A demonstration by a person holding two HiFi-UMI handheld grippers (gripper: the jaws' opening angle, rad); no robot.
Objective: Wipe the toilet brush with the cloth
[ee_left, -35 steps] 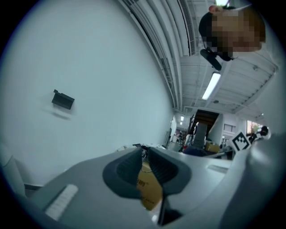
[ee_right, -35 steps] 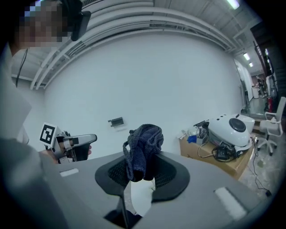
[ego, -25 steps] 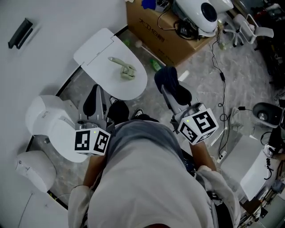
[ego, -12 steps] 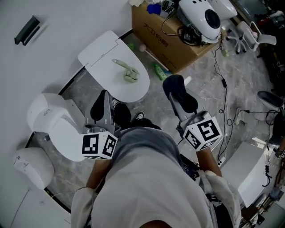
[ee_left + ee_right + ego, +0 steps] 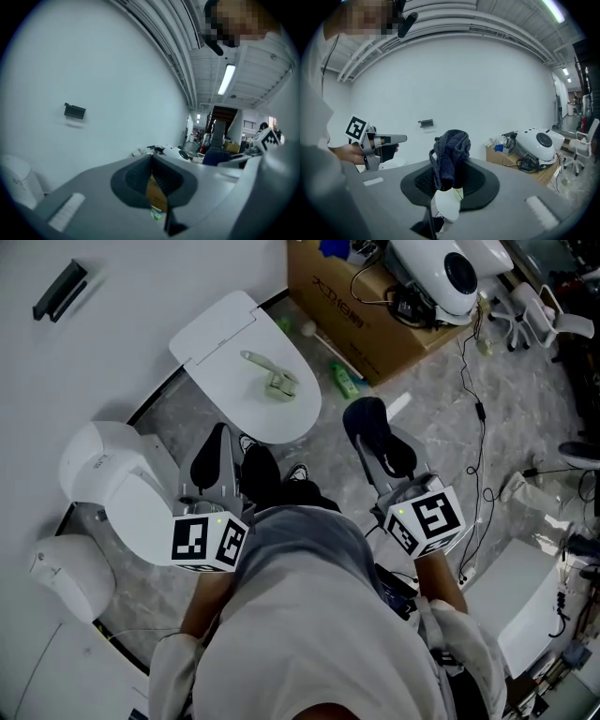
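A pale green toilet brush [image 5: 271, 381] lies on the shut lid of the white toilet [image 5: 225, 329]. My right gripper [image 5: 373, 432] hangs to the right of the toilet bowl, shut on a dark blue cloth [image 5: 359, 414] that bunches over the jaw tips [image 5: 450, 157]. My left gripper [image 5: 217, 435] is held just below the front of the toilet, its pads [image 5: 136, 176] closed together with nothing between them. In the right gripper view the left gripper [image 5: 377, 140] shows at the left, level with it. Both grippers stand apart from the brush.
A cardboard box [image 5: 361, 306] with a white machine [image 5: 441, 268] and cables on it stands behind the toilet. A green bottle [image 5: 345, 381] lies on the floor beside it. A white lidded bin [image 5: 112, 488] stands at the left. Cables trail over the floor at the right.
The head view has shifted a little. Both grippers keep about the same places relative to the toilet, and the right one still holds the cloth.
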